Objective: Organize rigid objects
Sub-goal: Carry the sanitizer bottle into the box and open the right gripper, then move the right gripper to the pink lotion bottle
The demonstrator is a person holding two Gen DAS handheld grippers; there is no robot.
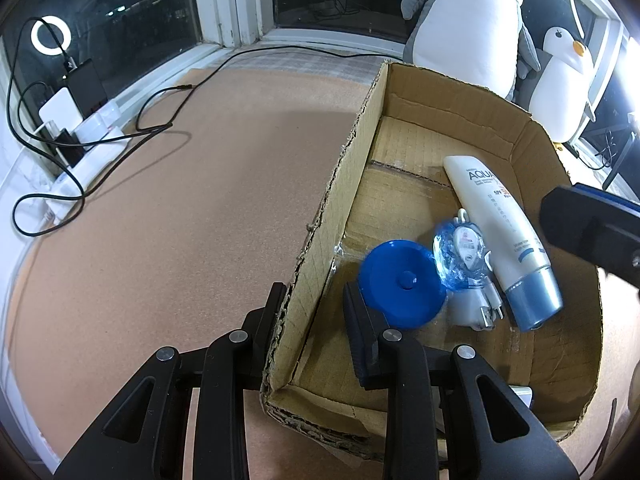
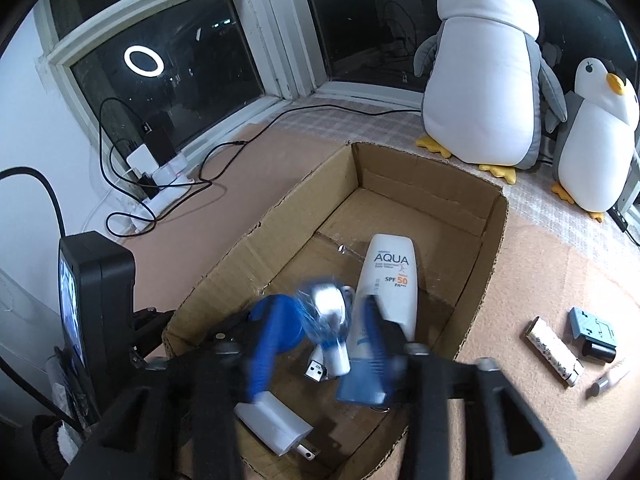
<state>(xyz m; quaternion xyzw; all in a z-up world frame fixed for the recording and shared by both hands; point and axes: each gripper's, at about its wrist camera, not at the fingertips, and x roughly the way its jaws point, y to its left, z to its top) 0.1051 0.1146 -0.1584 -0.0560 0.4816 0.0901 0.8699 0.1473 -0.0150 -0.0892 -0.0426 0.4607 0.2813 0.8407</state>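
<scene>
You have one cardboard box [image 2: 492, 232] in front of you. Inside it you can count four things: one sunscreen tube [image 2: 394, 276], one blue round lid [image 1: 402, 278], one cable bundle in blue wrap [image 1: 464, 252] and one white plug adapter [image 2: 276, 426]. Beside the box on the mat lie four small items: one white patterned stick [image 2: 554, 350], one grey-blue block [image 2: 592, 324], one black cylinder [image 2: 599, 351] and one slim pen-like piece [image 2: 608, 382]. Two plush penguins [image 2: 484, 76] sit by the window.

Dark windows [image 2: 160, 60], ring-light reflection [image 2: 143, 61], plush penguins [image 2: 484, 68]
</scene>
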